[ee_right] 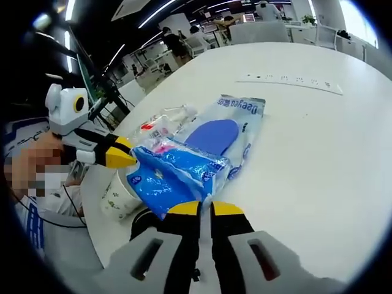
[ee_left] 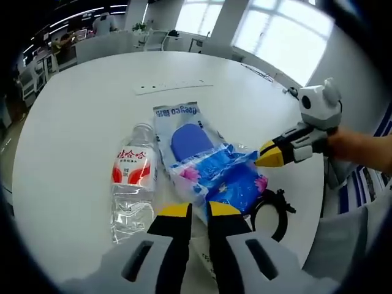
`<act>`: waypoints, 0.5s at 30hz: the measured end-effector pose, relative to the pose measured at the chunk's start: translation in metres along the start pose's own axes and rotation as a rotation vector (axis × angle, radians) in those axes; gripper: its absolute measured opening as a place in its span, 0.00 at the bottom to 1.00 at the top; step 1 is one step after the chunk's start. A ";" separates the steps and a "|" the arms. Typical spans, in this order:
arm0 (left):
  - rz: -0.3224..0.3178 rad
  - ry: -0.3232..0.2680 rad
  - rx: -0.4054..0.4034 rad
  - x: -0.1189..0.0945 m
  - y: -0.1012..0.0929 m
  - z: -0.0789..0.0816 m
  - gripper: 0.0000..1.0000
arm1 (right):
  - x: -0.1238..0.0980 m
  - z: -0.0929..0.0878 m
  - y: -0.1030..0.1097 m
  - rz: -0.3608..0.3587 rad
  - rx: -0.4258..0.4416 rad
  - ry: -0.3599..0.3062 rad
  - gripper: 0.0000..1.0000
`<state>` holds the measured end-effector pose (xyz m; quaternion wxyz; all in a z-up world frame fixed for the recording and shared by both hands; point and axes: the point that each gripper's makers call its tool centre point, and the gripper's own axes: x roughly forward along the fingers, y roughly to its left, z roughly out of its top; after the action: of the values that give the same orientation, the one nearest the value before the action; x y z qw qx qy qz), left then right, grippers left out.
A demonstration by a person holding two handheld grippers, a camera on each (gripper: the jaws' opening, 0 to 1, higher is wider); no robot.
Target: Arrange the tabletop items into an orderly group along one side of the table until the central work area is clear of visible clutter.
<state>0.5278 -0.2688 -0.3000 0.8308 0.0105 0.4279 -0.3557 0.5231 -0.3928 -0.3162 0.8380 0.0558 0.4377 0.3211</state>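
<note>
The right gripper view adds a paper cup (ee_right: pixel 118 197) left of the right gripper (ee_right: pixel 205 209), both grippers clenched on the blue packet (ee_left: pixel 228 176) (ee_right: pixel 174 171).

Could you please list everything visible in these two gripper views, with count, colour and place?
water bottle: one, clear with red-and-white label, lying on the table beside the packets
insole packet: one, clear wrapper with a blue insole inside, lying mid-table
blue packet: one, blue with pink flowers, lying over the insole packet's near end
paper cup: one, white, at the table edge beside the blue packet
black ring-shaped item: one, black, near the table edge by the blue packet
power strip: one, white, far side of the table
table: one, white, round
left gripper: yellow-tipped, jaws nearly together at the blue packet
right gripper: yellow-tipped, jaws nearly together at the blue packet's edge
</note>
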 end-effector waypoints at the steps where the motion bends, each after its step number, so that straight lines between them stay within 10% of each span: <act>1: 0.001 0.002 0.000 0.000 0.000 0.000 0.06 | 0.000 0.001 0.000 -0.001 0.000 -0.002 0.02; 15: -0.001 -0.024 0.005 -0.003 -0.006 0.005 0.00 | -0.011 0.006 0.004 0.003 0.001 -0.017 0.00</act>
<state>0.5270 -0.2731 -0.2931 0.8357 0.0083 0.4170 -0.3573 0.5212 -0.3951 -0.3035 0.8412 0.0597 0.4305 0.3216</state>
